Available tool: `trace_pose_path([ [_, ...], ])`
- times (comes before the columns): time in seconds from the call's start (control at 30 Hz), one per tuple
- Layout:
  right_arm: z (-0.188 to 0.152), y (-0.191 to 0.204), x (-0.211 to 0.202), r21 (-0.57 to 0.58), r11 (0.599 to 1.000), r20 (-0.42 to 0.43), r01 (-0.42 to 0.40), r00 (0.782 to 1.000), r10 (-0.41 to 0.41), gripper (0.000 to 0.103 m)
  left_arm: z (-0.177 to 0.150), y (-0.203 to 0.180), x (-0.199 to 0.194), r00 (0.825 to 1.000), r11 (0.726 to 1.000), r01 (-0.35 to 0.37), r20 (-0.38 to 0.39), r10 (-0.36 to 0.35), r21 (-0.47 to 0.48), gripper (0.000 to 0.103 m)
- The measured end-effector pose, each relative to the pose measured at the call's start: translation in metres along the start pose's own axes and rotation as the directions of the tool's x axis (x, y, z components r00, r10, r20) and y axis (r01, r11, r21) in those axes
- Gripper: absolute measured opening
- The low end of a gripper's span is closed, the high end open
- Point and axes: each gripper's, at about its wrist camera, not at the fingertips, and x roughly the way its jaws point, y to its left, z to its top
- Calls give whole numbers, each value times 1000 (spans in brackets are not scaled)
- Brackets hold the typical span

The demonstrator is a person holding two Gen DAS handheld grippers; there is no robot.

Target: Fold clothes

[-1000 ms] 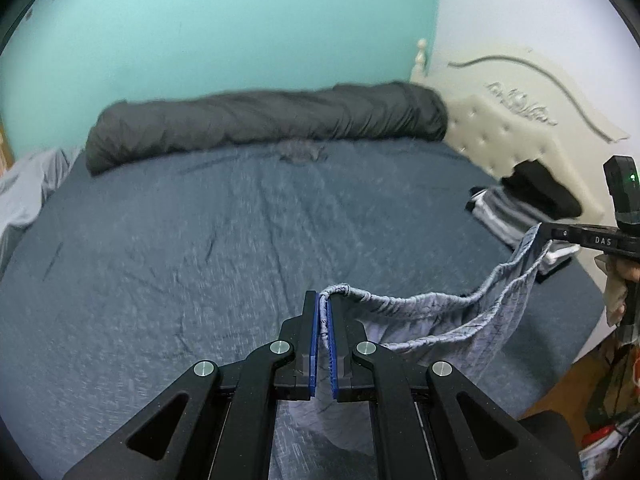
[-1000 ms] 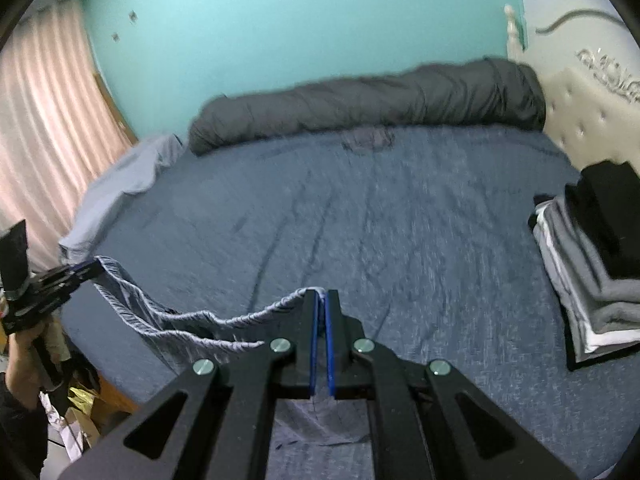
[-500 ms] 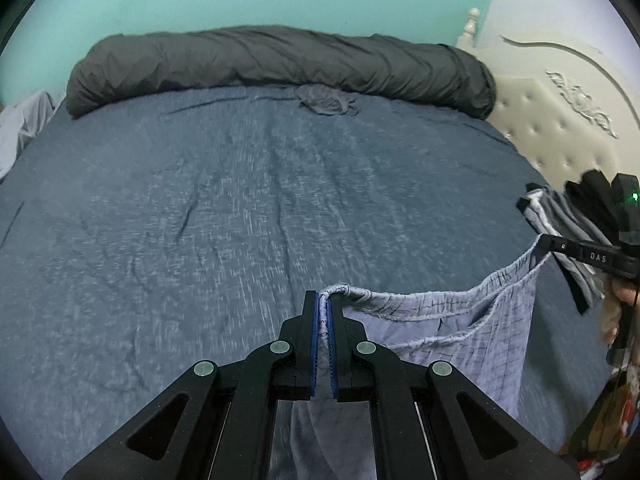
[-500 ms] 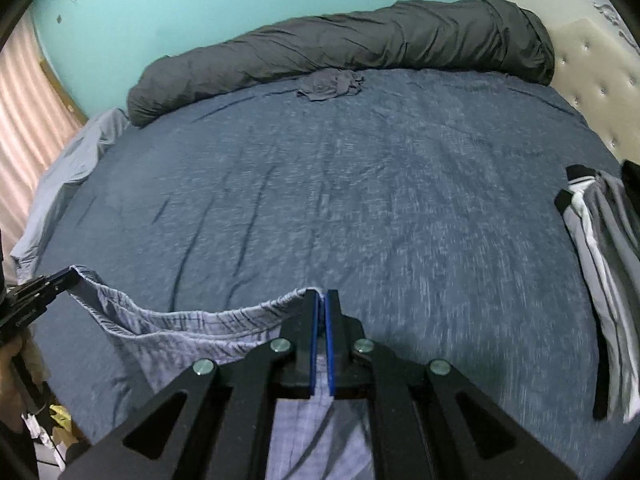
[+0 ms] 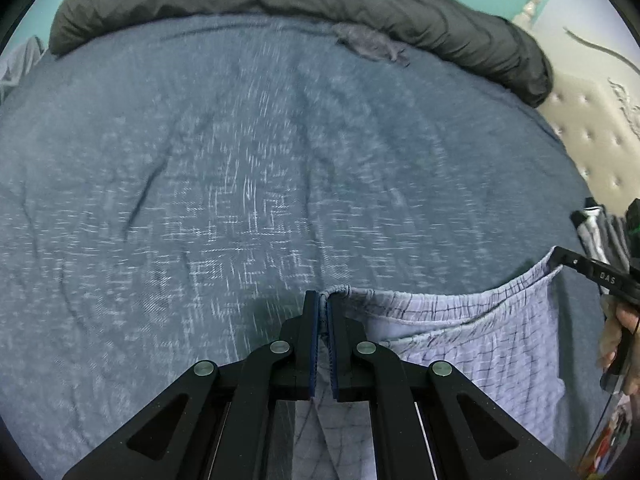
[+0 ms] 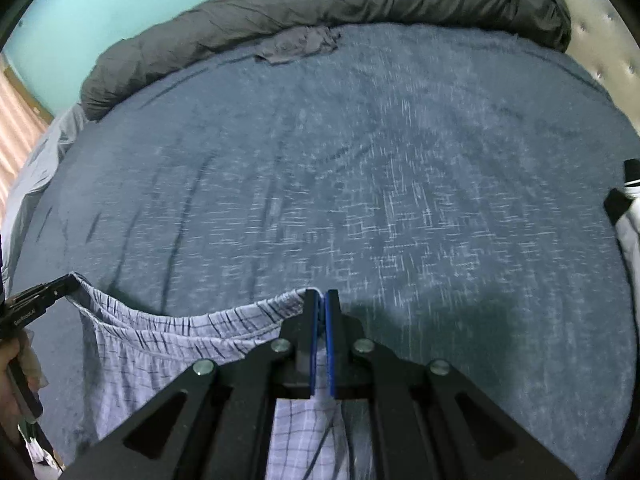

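Note:
Light blue checked shorts (image 5: pixel 472 344) hang by their elastic waistband between my two grippers, just above the near part of the blue bed cover (image 5: pixel 248 168). My left gripper (image 5: pixel 323 300) is shut on one end of the waistband. My right gripper (image 6: pixel 321 298) is shut on the other end, with the shorts (image 6: pixel 160 344) sagging to its left. In the left wrist view the right gripper (image 5: pixel 560 258) shows at the far right, held by a hand (image 5: pixel 616 336). The right wrist view has the left gripper (image 6: pixel 70 282) at its left edge.
A rolled dark grey duvet (image 6: pixel 328 4) lies along the far edge of the bed, a small crumpled grey garment (image 6: pixel 300 44) in front of it. A stack of folded clothes (image 5: pixel 600 232) sits at the right edge. The padded cream headboard (image 5: pixel 600 128) stands to the right.
Both grippers have tilted down and moved forward over the bed with the shorts. The waistband now hangs lower and nearer the cover, and the wall has mostly left the views.

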Motion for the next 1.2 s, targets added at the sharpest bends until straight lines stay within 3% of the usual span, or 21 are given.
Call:
trace_pose_path([
  [0.2,8,-9,39,4,1000,-20,-3,1000,3,3,6,4,35,999,1000,-9,-32,9,-5,4],
  [0.37,7,-16,43,28,999,5,-42,999,41,5,7,7,35,1000,999,24,-10,-25,-37,14],
  [0.4,7,-17,44,33,998,11,-50,999,50,5,7,8,32,1000,999,21,-5,-21,-36,18],
  [0.47,6,-20,44,43,997,22,-66,998,65,13,6,10,22,1000,999,17,18,-16,-39,52],
  [0.5,6,-22,41,48,996,37,-72,997,70,17,6,12,15,999,999,21,36,-19,-48,57],
  [0.57,5,-27,27,54,995,80,-85,994,81,30,5,16,0,997,998,34,64,-30,-53,58],
  [0.6,4,-29,18,47,994,102,-98,991,93,31,4,18,-8,996,998,40,78,-36,-54,58],
  [0.73,-5,-24,-3,-34,990,121,-135,983,138,32,-5,23,-25,996,1000,9,94,-8,-9,58],
  [0.87,-25,-9,-3,-156,977,76,-144,985,157,32,-20,30,-18,999,998,-17,53,14,61,58],
  [1.0,-42,6,11,-250,962,25,-107,993,117,32,-29,28,-7,999,995,-22,35,19,100,58],
  [1.2,-39,7,32,-294,956,27,-16,999,25,32,-28,25,11,1000,993,-8,30,5,114,58],
])
